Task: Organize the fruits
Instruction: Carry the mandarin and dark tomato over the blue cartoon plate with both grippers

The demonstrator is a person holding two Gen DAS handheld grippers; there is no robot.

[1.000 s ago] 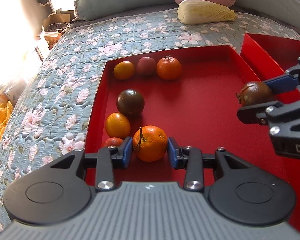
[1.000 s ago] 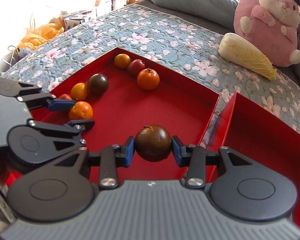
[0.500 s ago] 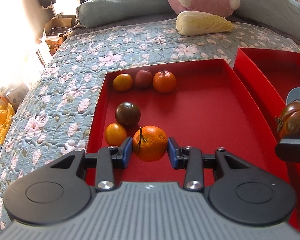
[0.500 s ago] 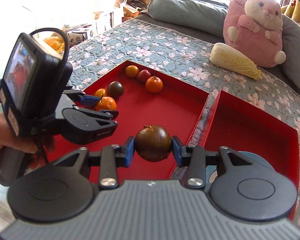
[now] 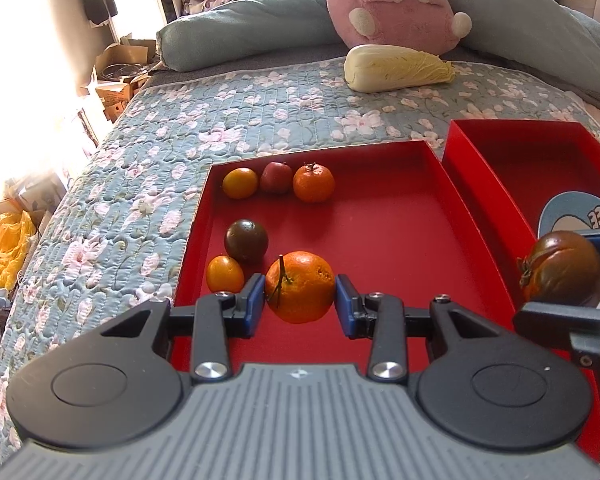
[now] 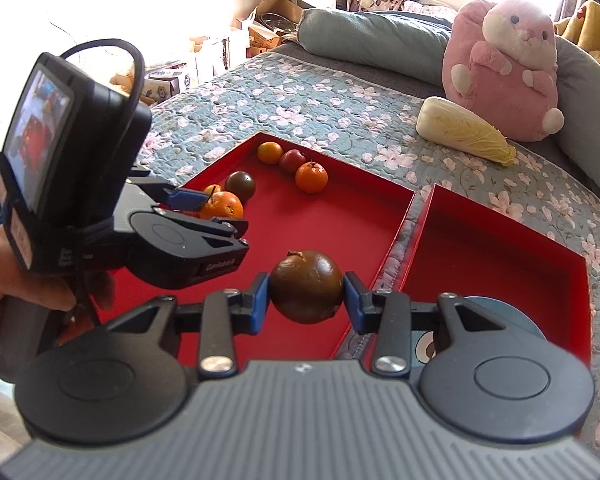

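Both wrist views look down closely, sharing the left red tray (image 5: 432,160) (image 6: 404,196).

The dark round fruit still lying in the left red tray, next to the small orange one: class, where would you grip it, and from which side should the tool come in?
Grip the dark round fruit across its widest middle, coming from above. It is smooth and round, so only its middle gives the fingers parallel faces. The small orange fruit touches its near-left side, so put the fingers on its free far-left and near-right sides.
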